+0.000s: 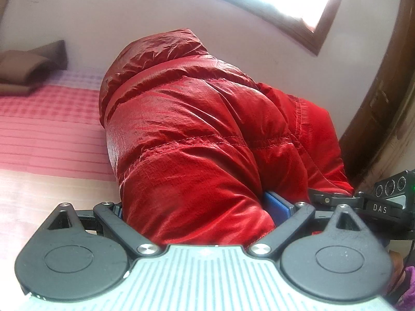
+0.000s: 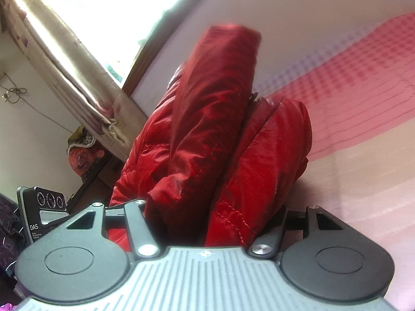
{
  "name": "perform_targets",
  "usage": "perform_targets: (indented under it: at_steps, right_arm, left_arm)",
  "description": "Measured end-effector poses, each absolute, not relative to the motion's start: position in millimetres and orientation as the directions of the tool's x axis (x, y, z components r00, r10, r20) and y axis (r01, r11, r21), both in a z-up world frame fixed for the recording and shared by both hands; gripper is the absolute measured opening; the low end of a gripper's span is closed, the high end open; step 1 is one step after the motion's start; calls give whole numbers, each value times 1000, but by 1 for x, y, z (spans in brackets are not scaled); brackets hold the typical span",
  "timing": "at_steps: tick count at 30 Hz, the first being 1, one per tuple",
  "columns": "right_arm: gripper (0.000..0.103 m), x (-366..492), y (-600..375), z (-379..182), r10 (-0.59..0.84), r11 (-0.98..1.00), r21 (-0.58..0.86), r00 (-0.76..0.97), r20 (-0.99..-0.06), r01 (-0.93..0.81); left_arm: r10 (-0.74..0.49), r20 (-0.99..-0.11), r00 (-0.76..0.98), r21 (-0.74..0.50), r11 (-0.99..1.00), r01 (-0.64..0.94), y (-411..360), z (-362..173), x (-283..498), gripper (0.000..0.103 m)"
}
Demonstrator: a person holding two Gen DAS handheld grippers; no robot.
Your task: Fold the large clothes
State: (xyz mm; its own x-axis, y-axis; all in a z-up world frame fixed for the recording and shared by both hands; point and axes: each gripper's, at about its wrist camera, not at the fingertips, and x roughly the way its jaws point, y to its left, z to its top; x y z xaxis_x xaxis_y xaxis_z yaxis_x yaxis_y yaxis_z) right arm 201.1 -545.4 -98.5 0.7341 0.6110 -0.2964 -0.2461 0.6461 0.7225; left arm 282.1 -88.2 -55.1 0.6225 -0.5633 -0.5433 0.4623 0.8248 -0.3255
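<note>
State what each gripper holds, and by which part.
Both hold the red puffer jacket. The left gripper and the right gripper are each shut on a bunched, folded thickness at its near end; which part cannot be told.

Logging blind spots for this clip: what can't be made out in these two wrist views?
- Left claw: the red jacket bulges over its fingertips in the left wrist view; only one blue pad shows.
- Right claw: fingertips buried under jacket folds in the right wrist view.
- Jacket's front, sleeves and full outline: bunched, out of sight in both views.
- Brown folded cloth: blurred, cut off by the left edge of the left wrist view.
</note>
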Motion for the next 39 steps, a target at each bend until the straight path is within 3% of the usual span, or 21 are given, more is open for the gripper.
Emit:
perform_targets:
  at_steps: [39]
  right_arm:
    - [60, 286, -408, -75, 761, 572, 704, 591, -266, -420]
  left_arm:
    - [-390, -498, 774, -319, 913, 255, -60, -50, 285, 95]
